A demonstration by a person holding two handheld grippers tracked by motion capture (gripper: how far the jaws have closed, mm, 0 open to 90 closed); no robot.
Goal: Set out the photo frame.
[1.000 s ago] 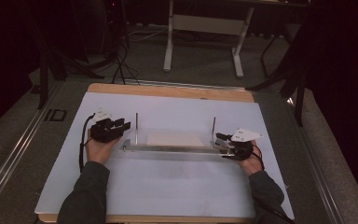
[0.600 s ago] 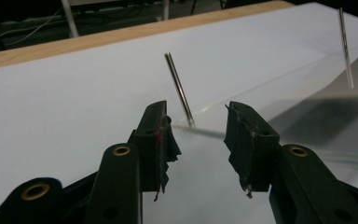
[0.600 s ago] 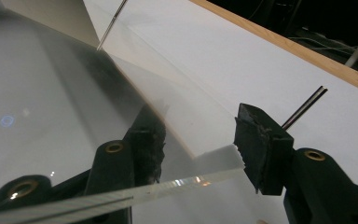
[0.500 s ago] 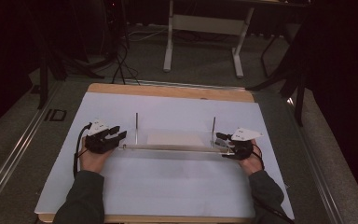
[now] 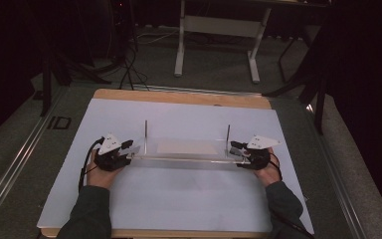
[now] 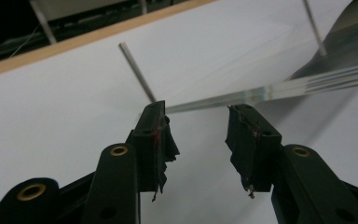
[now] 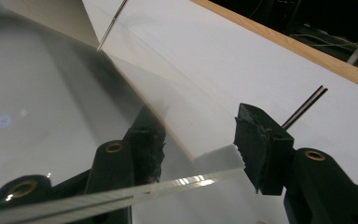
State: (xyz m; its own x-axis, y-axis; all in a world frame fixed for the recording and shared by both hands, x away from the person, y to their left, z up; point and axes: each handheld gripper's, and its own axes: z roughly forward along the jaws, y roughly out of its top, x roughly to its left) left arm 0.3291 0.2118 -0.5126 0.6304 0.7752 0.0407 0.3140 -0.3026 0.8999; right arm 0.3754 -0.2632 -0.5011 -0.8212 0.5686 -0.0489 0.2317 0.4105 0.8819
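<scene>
Both hands low | left hand-held gripper opening, empty | right hand-held gripper holds clear plate

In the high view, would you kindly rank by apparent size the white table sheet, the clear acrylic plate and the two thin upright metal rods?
1. White table sheet, largest.
2. Clear acrylic plate.
3. Thin upright metal rods, left and right: they look alike, so unranked.

One clear, flat rectangular acrylic plate lies on one white sheet-covered surface with a wooden edge. Two thin upright metal rods stand on the plate, one near each end. One pale rectangular paper sheet lies beneath it. Two black handheld grippers sit at the plate's ends, each with two jaws.
</scene>
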